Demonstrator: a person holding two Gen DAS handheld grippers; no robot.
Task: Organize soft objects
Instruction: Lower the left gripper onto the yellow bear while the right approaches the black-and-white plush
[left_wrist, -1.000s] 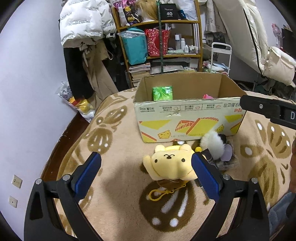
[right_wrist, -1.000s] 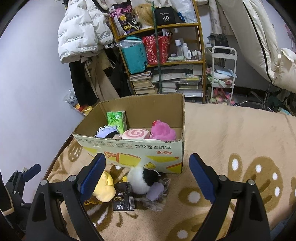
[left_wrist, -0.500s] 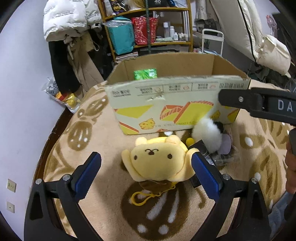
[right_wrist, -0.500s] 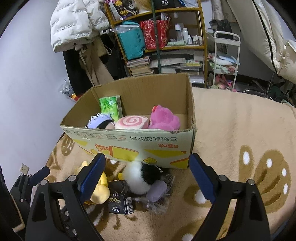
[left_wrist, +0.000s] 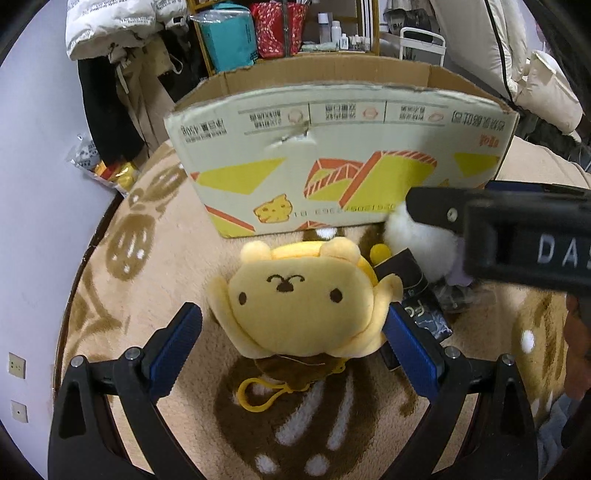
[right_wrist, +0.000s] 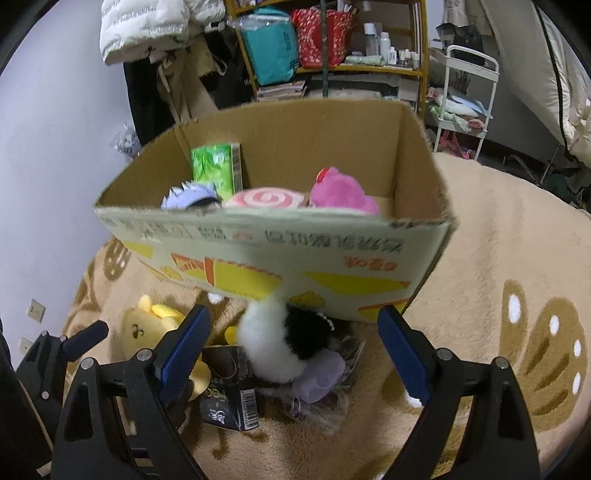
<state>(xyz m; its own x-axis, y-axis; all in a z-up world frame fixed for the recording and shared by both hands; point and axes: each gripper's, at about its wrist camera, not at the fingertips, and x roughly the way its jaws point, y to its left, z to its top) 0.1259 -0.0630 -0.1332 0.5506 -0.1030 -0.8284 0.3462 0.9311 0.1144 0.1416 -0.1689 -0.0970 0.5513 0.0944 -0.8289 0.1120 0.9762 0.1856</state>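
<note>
Plush (left_wrist: 306, 299) sits between your spread left gripper (left_wrist: 293, 347) pads; centre, pinch its head, while right gripper (right_wrist: 293, 356) waits open.

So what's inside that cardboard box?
Inside the box: a green packet upright at the back, a purple-haired plush, a pink swirl cushion and a pink plush. The front wall hides their lower parts and most of the floor.

White letters "DA" followed by a cut-off "S" stand on the black right tool (left_wrist: 524, 236) at the right edge of the left wrist view. The cardboard box (left_wrist: 332, 162) carries upside-down print, including a red "yoyo"-like mark, otherwise not legible. The small black box (right_wrist: 227, 391) shows a barcode; its lettering cannot be read.
</note>
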